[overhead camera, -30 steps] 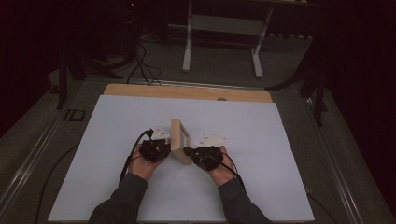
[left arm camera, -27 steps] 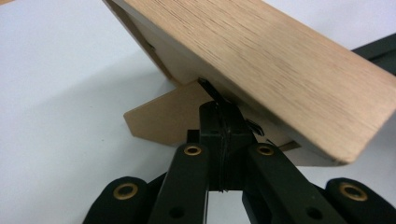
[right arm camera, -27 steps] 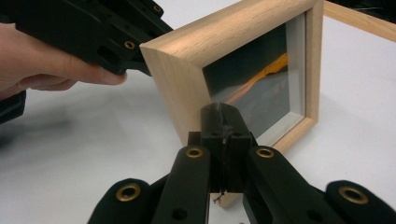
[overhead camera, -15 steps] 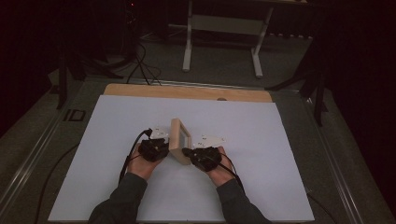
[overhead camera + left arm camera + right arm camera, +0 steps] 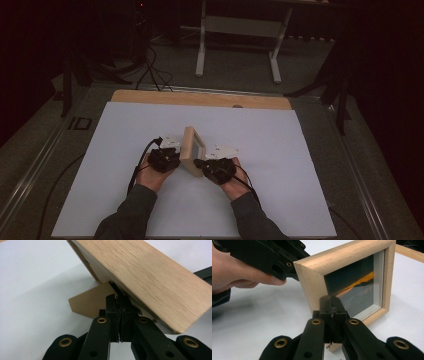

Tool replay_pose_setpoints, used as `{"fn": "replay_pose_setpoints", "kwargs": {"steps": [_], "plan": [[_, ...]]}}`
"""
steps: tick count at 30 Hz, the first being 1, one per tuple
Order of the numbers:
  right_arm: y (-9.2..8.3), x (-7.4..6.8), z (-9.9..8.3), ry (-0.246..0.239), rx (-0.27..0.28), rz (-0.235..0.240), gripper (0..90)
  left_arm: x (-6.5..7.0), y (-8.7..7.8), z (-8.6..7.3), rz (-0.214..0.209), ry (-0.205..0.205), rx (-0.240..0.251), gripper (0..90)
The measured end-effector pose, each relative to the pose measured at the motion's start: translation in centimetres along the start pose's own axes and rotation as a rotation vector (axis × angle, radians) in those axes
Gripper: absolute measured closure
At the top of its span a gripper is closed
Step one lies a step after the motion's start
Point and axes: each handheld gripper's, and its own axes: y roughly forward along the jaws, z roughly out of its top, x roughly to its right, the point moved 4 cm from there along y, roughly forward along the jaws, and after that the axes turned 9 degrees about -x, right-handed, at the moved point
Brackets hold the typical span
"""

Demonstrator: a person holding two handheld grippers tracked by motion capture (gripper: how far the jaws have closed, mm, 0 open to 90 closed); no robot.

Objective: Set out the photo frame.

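One frame (image 5: 192,150) is seen, standing near the middle of the white table (image 5: 280,190), propped on one brown back stand (image 5: 90,302). Its long axis is laid from the near side toward the far side of the table, and its glazed face is turned to the person's right, tilted slightly back. Two tools are counted. The left tool (image 5: 172,159) is clenched, its tips set against the back of the frame by the stand. The right tool (image 5: 201,164) is clenched too, its tips against the frame's near front edge; whether anything is pinched cannot be told.
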Motion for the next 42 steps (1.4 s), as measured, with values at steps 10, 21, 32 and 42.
{"fn": "replay_pose_setpoints", "kwargs": {"steps": [10, 21, 32, 42], "plan": [[0.1, -0.1, 0.1, 0.004, 0.003, 0.004, 89.7, -0.2, 0.1, 0.0, -0.011, -0.001, 0.001, 88.5], [0.1, 0.0, 0.0, -0.006, -0.002, -0.01, 87.0, -0.4, -0.1, -0.1, 0.001, -0.005, 0.009, 84.8], [-0.4, 0.6, 0.0, 0.011, 0.009, -0.025, 76.7, -1.3, -1.1, -0.9, 0.05, -0.033, 0.032, 70.8], [-0.5, 0.8, -0.3, 0.01, 0.003, -0.038, 63.2, -1.7, -1.9, -1.8, 0.092, -0.054, 0.058, 56.3]]}}
